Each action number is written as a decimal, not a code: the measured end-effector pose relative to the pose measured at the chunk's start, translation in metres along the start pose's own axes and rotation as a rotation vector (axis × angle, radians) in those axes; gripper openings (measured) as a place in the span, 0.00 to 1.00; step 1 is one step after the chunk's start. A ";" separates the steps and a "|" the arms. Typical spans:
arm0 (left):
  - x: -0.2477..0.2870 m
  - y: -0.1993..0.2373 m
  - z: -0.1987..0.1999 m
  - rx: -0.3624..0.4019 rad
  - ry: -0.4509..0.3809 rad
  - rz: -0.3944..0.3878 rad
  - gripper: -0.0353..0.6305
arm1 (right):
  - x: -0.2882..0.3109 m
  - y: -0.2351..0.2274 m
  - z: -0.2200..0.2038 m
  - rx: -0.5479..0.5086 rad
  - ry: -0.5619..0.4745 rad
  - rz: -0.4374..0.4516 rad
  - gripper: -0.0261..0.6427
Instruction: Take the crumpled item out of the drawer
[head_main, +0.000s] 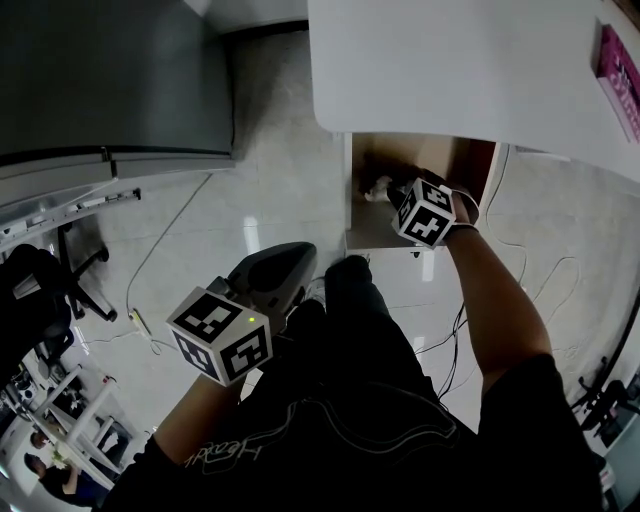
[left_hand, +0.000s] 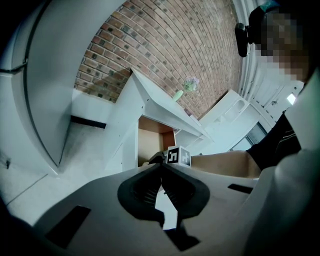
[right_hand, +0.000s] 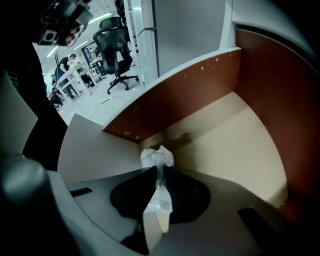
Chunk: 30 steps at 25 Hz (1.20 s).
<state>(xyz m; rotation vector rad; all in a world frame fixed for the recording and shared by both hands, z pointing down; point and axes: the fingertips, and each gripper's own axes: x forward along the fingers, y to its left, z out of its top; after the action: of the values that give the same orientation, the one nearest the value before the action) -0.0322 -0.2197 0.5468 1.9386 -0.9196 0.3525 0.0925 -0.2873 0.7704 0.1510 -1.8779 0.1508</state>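
A crumpled white item (right_hand: 158, 156) lies inside the open drawer (right_hand: 240, 135), whose walls are red-brown and whose floor is pale. My right gripper (right_hand: 159, 170) reaches into that drawer, and its jaws pinch the white item, part of which runs back between them. In the head view the right gripper (head_main: 395, 195) sits inside the drawer (head_main: 362, 235) under the white table, with the crumpled item (head_main: 377, 187) at its tip. My left gripper (head_main: 283, 262) hangs low beside the person's knee, away from the drawer. Its jaws (left_hand: 161, 172) touch with nothing between them.
A white table (head_main: 450, 60) overhangs the drawer, with a pink box (head_main: 620, 70) at its right end. A grey cabinet (head_main: 110, 90) stands at the left. Cables (head_main: 170, 240) trail over the pale floor. Office chairs (right_hand: 115, 45) stand further off.
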 end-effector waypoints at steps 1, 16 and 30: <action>-0.002 -0.002 0.002 0.005 -0.001 -0.001 0.09 | -0.006 0.000 0.002 0.009 -0.010 -0.005 0.15; -0.057 -0.066 0.036 0.169 -0.012 -0.043 0.09 | -0.182 0.027 0.048 0.106 -0.200 -0.190 0.14; -0.127 -0.165 0.058 0.402 -0.046 -0.158 0.09 | -0.381 0.098 0.097 0.504 -0.577 -0.332 0.14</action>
<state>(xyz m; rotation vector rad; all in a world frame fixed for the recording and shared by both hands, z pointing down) -0.0059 -0.1631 0.3396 2.3792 -0.7587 0.4255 0.1006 -0.1976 0.3756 0.9283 -2.3151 0.3804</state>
